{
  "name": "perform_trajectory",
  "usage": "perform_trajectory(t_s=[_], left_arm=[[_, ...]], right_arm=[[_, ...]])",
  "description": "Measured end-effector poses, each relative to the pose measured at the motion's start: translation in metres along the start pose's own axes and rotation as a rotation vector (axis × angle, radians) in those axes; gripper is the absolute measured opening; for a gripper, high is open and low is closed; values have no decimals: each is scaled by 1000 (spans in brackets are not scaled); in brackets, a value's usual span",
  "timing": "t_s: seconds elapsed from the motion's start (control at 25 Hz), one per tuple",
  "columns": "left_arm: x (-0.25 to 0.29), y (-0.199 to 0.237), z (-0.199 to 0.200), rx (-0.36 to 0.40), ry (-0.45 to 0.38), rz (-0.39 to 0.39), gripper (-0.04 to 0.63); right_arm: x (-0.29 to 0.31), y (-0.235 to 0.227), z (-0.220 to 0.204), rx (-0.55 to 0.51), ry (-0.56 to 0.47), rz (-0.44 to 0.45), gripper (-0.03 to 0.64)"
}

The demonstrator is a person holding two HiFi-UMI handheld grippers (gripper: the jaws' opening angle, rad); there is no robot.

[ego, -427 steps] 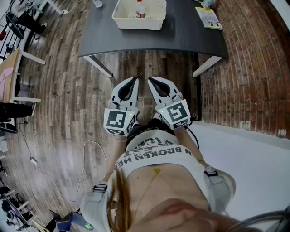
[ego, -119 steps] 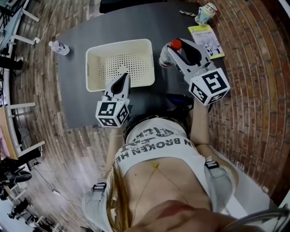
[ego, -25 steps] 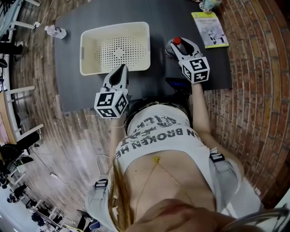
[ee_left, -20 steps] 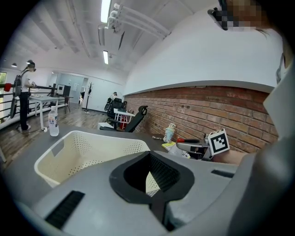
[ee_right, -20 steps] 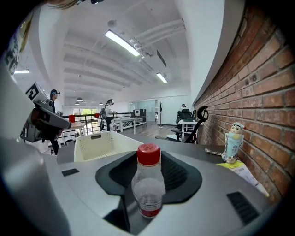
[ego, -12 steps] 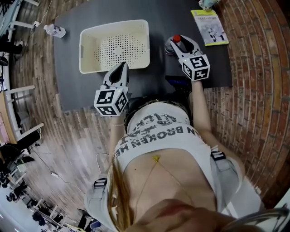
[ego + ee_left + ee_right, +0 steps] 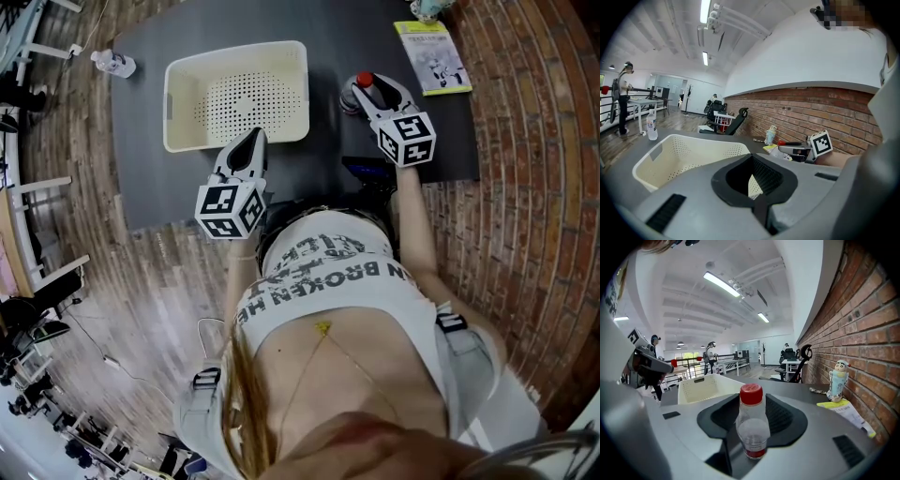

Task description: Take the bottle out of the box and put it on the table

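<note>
A small clear bottle (image 7: 365, 82) with a red cap stands upright on the dark table (image 7: 328, 47), right of the cream perforated basket (image 7: 178, 103). My right gripper (image 7: 366, 91) is open around the bottle. In the right gripper view the bottle (image 7: 751, 427) stands between the jaws of the right gripper (image 7: 752, 413), and a gap shows on each side of it. My left gripper (image 7: 251, 142) hangs at the basket's near edge, shut and holding nothing. In the left gripper view the left gripper (image 7: 752, 176) points over the basket (image 7: 670, 154), which holds nothing.
A yellow booklet (image 7: 431, 56) and a small figurine (image 7: 837, 373) lie at the table's far right, near the brick wall. Another water bottle (image 7: 112, 64) stands at the far left corner. The table's near edge runs just below both grippers.
The bottle, once inside the basket, then carried by my right gripper, now stands on the table right of the basket. Over the last second nothing has visibly moved.
</note>
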State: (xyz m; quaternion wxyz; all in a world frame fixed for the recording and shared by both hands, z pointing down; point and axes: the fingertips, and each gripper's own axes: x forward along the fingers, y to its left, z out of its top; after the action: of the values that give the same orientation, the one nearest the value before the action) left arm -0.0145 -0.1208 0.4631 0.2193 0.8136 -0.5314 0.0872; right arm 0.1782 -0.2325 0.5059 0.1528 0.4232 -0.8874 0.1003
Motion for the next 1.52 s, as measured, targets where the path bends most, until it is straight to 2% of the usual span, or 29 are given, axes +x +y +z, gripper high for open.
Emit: perform_trajectory(t_s=[0.4,0.48,0.56,0.6,0.76,1.08,1.32,1.52], left_arm=[[1,4,-3,7,12,10,0],[2,4,-3,9,13,8,0],[3,4,-4,9,14,6,0],[3,4,-4,9,15,4,0],[6,-1,-3,13,12,-8,0],[10,-23,6,41,-26,-69,0],[10,-38,20,72,-66,-106,0],[1,-49,44,108,-119,-123,0]], right_arm=[[-36,-3,-4,3,23,-26,152],[-41,2,-7,8,28,0,104],[-44,11,-10,27,30,40,26],[-44,17,-11,40,30,69,16],[-44,43,-9,67,16,186,8],[-38,98,15,44,-26,325,8],[-38,134,50,32,-115,402,8],[-42,154,78,-64,-182,428,8]])
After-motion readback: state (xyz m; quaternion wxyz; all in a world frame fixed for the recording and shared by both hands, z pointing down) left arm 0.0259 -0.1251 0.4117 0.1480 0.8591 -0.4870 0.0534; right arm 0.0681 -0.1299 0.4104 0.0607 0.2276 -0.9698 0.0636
